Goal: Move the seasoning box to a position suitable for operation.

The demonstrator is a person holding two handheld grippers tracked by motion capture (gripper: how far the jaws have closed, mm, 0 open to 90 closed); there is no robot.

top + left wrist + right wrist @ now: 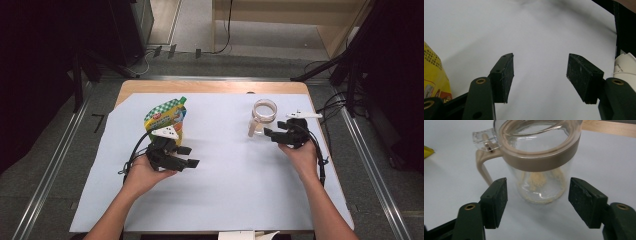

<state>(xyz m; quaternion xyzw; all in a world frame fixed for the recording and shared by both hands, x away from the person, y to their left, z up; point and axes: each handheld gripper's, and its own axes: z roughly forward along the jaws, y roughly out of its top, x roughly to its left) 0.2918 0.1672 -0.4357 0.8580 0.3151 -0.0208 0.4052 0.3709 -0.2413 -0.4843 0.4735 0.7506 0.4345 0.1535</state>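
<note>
The right claw (pixel 537 200) stands open, its black jaws apart with nothing pressed between them. Just beyond the jaw tips, at twelve o'clock in the right gripper view, stands a clear plastic jug with a tan rim band, tan handle and clear lid (pixel 541 170), upright on the pale blue sheet (pixel 446 177) that covers the tabletop. Its handle points to nine o'clock in that view.

In the high view the right claw (pixel 272 134) sits at three o'clock of the jug (pixel 262 116), just beside it.

The left claw (pixel 540 75) is also open and empty, over bare sheet. A yellow and green checked refill pouch (pixel 166 116) stands at twelve o'clock of the left claw (pixel 189 156), near it.
</note>
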